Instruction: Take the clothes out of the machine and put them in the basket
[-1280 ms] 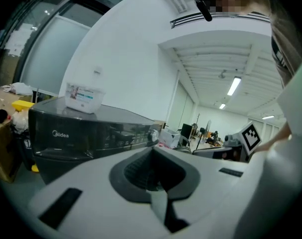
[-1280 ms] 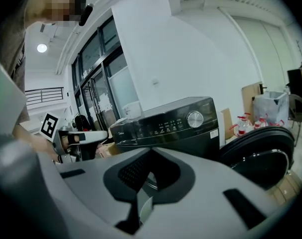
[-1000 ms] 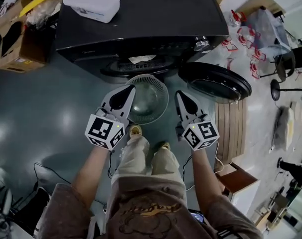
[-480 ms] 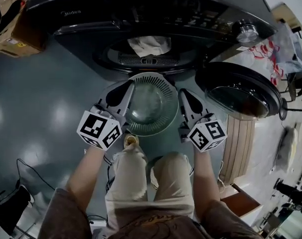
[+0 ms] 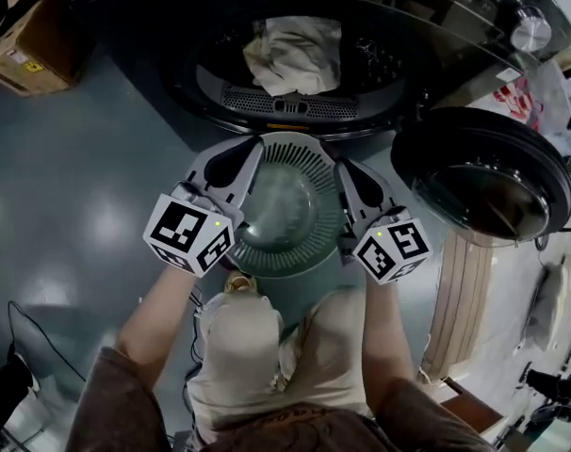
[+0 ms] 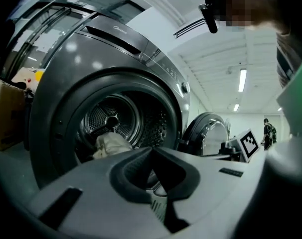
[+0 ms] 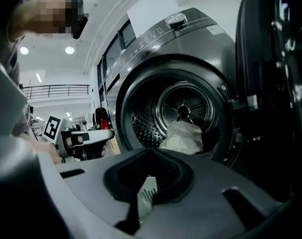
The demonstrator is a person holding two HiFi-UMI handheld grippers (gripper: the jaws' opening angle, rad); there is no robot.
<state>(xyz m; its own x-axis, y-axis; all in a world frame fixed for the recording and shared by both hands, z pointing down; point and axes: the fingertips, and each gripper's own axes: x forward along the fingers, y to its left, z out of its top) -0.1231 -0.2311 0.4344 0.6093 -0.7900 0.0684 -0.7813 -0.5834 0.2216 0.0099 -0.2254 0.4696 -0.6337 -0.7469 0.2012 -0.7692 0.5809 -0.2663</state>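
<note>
The dark grey machine (image 5: 427, 12) stands with its round door (image 5: 483, 177) swung open to the right. One pale crumpled cloth (image 5: 295, 53) lies in the drum, also seen as the cloth (image 6: 111, 144) and the cloth (image 7: 183, 136) in the two gripper views. A round pale green basket (image 5: 309, 153) sits on the floor right in front of the opening. My left gripper (image 5: 251, 147) is at the basket's left rim and my right gripper (image 5: 345, 170) at its right rim. Both point toward the drum, shut and empty, short of the cloth.
A cardboard box (image 5: 26, 45) stands on the floor at the far left. The open door (image 7: 275, 83) fills the right side next to my right gripper. A wooden slatted board (image 5: 460, 290) lies on the floor to the right. My knees are just behind the basket.
I have crouched lower: both grippers sank beside the basket, and the drum opening with the cloth has come fully into view. Both grippers stayed shut.
</note>
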